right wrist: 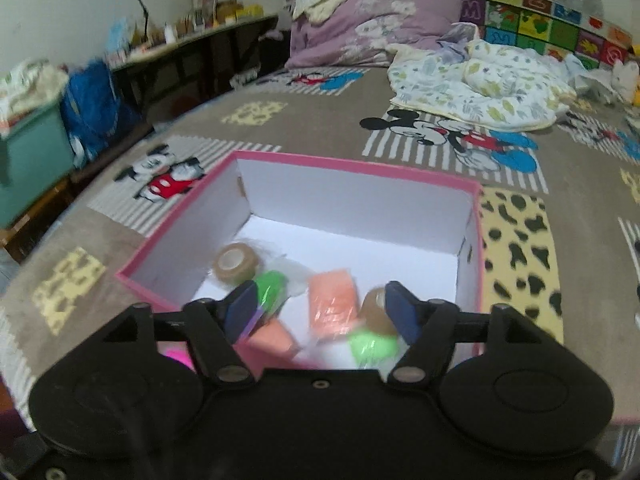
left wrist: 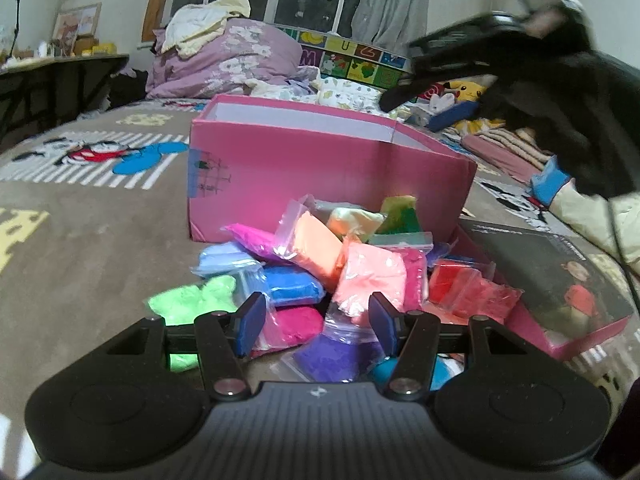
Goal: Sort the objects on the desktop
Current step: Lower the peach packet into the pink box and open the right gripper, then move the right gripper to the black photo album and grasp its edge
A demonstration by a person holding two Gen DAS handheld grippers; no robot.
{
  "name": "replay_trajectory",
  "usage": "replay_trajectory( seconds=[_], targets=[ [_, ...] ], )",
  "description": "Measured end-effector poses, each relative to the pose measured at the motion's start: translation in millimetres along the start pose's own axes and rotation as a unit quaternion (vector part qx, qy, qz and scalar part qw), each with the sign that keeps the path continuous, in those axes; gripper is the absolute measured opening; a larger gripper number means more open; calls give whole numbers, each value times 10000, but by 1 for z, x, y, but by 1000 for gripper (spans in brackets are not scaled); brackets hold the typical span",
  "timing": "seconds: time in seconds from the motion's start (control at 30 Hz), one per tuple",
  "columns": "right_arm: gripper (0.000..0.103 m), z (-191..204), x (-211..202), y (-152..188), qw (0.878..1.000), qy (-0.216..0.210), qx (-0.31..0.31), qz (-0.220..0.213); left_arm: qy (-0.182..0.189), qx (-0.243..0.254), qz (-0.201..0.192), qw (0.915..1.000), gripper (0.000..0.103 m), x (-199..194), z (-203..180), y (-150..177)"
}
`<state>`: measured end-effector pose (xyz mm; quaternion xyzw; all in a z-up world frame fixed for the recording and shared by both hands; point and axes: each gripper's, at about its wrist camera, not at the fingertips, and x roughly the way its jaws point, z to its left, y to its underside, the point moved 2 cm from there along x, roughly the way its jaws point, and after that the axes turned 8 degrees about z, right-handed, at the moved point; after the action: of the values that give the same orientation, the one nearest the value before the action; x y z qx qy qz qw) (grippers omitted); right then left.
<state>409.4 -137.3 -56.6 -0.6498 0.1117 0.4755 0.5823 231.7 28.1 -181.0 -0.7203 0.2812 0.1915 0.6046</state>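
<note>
Where the right gripper's (right wrist: 320, 312) body crosses the lower frame, I lose the near wall of the pink box (right wrist: 478, 240) and part of its contents. Inside I count two tan tape rolls (right wrist: 236, 261), the second half hidden behind the right finger; two orange clay bags (right wrist: 333, 305); and two green clay bags (right wrist: 372, 346), one largely screened by the left finger. Motion blur softens every item, so finer detail is unreadable. I read these jaws as standing wide, with nothing between the pads; they hang above the box interior.

From the left wrist view, the left gripper (left wrist: 318, 322) holds its jaws partly apart over the pile of clay bags (left wrist: 320, 264) lying on the bedcover just in front of the box. I cannot tell whether the pads press on any bag. Overlap prevents an exact count of the pile. One box lid (left wrist: 560, 292) lies right of it, its edge cut off.
</note>
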Motion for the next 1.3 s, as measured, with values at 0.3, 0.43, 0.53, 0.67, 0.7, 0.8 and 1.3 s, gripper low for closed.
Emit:
replay_trajectory(
  seconds=[0.3, 0.43, 0.53, 0.67, 0.7, 0.8, 1.3],
  targets=[
    [79, -32, -61, 86, 9974, 81, 674, -243, 462, 60, -200, 9987, 78, -6, -11, 4],
    [82, -57, -86, 129, 9909, 224, 1247, -459, 638, 184, -343, 9972, 78, -11, -20, 6],
    [82, -77, -103, 161, 9835, 310, 1672, -610, 865, 219, -366, 9953, 78, -13, -26, 8],
    [82, -103, -119, 197, 9731, 524, 2111, -760, 896, 580, -253, 9940, 78, -13, -43, 12],
    [82, -109, -122, 206, 9705, 600, 2193, -804, 873, 646, -202, 9939, 78, -12, -47, 14],
    [82, -126, -133, 229, 9610, 753, 2475, -979, 853, 749, -32, 9935, 78, -10, -59, 18],
    [82, -190, -140, 276, 9355, 1029, 2975, -1603, 1587, 1010, 442, 9811, 78, 13, -143, 14]
  ],
)
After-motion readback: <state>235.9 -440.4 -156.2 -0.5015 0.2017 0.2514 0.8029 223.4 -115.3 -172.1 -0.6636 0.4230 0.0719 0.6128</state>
